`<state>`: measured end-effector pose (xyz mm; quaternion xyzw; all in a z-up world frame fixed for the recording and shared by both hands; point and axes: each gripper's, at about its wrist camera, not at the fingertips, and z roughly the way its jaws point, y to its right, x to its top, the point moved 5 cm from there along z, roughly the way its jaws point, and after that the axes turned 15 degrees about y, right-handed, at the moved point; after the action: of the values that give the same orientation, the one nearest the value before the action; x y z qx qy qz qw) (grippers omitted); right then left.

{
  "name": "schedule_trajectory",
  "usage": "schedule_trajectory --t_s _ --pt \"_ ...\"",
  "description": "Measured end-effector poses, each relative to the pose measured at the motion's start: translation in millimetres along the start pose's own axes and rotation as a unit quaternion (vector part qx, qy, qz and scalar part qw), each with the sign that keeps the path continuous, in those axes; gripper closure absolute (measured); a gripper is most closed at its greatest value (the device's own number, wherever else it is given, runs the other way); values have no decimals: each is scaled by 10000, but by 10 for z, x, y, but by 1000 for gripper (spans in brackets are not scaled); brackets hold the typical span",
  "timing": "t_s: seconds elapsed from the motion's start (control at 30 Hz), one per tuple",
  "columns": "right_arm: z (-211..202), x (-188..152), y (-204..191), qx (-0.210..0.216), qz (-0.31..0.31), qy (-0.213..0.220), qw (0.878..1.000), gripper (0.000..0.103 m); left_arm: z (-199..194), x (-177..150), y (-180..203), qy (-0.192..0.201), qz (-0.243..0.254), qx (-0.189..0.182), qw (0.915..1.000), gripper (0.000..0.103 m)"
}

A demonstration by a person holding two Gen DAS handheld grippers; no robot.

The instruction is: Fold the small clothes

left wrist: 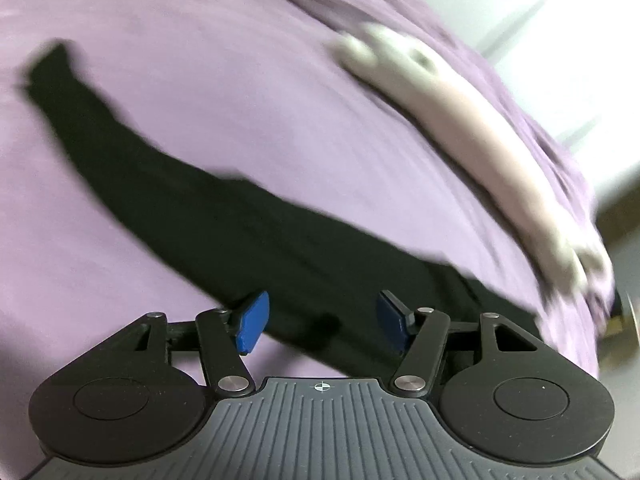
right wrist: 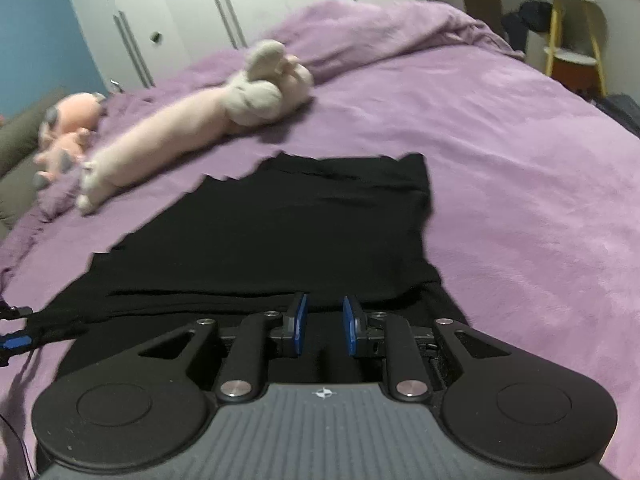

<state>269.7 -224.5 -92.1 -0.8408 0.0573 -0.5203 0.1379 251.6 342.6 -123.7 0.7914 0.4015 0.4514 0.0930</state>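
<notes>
A black garment (right wrist: 300,232) lies flat on the purple bed cover (right wrist: 500,160), with one layer folded over another just ahead of my right gripper (right wrist: 325,320). That gripper hovers low over the near edge of the cloth. Its blue pads stand a narrow gap apart and I see nothing pinched between them. In the left wrist view the same black garment (left wrist: 200,208) runs as a long dark band across the cover (left wrist: 200,80). My left gripper (left wrist: 322,312) is above it, pads wide apart and empty. The left view is blurred.
A long pale pink plush toy (right wrist: 180,128) lies beyond the garment, also seen as a plush toy (left wrist: 460,120) at the right. A second pink plush (right wrist: 72,120) sits far left. White wardrobe doors (right wrist: 240,0) and a yellow side table (right wrist: 572,40) stand behind the bed.
</notes>
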Motion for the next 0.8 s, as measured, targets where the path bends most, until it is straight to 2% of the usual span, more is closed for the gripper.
schedule_trajectory --t_s 0.1,0.17,0.2,0.27,0.33,0.43,0.53,0.6,0.67,0.8 --pt "-96 7 -157 380 28 136 9992 84 -6 352 -557 256 -602 546 9964 40" --pt "-88 -12 -278 568 70 56 9983 84 21 514 -823 343 -911 724 9926 40" --pt "-84 -31 -340 598 35 -11 9982 84 39 571 -934 378 -1035 781 9908 43" --pt "-55 -75 -422 583 55 -190 9981 84 91 654 -1112 413 -1398 731 9866 48" --pt "-29 -131 -480 566 152 -375 9976 84 124 698 -1231 478 -1785 675 9805 57" --pt "-38 -207 -560 549 68 -491 9973 84 116 697 -1348 542 -2094 696 9738 73" --pt "-45 -254 -596 573 56 -577 9967 84 94 692 -1479 610 -2465 538 9657 78" --pt "-46 -276 -593 565 77 -620 9964 84 117 672 -1533 593 -2577 496 9631 87" --pt "-40 -298 -588 523 109 -662 9964 84 124 667 -1544 584 -2531 497 9644 93" --pt "-74 -305 -568 525 185 -657 9963 84 58 718 -1443 750 -2321 468 9687 95"
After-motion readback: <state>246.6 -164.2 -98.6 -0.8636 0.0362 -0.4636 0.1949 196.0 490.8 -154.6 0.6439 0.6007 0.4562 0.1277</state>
